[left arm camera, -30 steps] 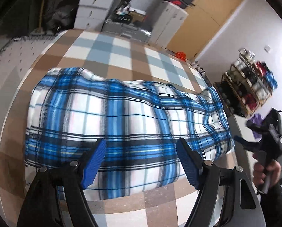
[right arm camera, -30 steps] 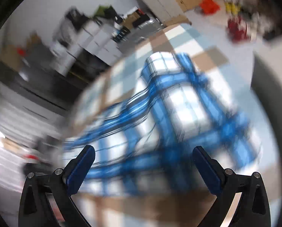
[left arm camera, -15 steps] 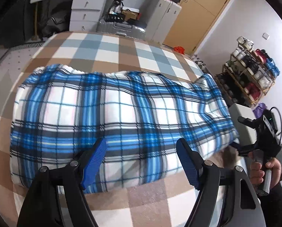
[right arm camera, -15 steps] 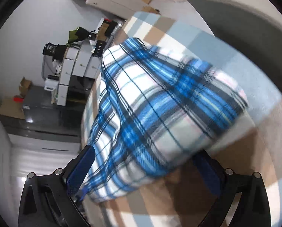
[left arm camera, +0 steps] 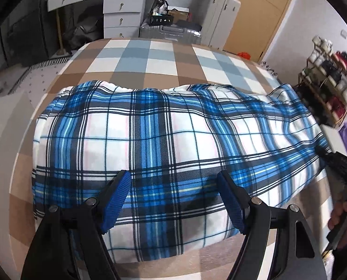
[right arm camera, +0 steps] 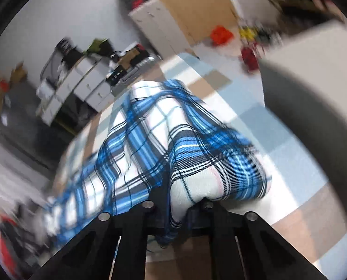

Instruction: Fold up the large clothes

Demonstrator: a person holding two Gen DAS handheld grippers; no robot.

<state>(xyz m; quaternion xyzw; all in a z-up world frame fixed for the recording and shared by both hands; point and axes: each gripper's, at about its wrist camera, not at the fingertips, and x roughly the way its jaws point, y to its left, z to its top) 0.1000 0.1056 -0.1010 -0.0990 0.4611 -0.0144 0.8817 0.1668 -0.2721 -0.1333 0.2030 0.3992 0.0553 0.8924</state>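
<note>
While the blue-and-white plaid fleece garment [left arm camera: 164, 140] is lying folded across the brown-and-blue checked bedcover [left arm camera: 164, 56], the right gripper [right arm camera: 173, 210] is pinching its right-hand edge between pressed-together fingers, probably to lift that end over. The left gripper [left arm camera: 173, 200] is hovering above the near edge, fingers spread, seemingly waiting to grasp.

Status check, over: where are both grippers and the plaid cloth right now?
Left gripper open above plaid cloth. Right gripper shut on cloth's right end. Cloth lies folded across checkered bed. Nothing in the way.
</note>
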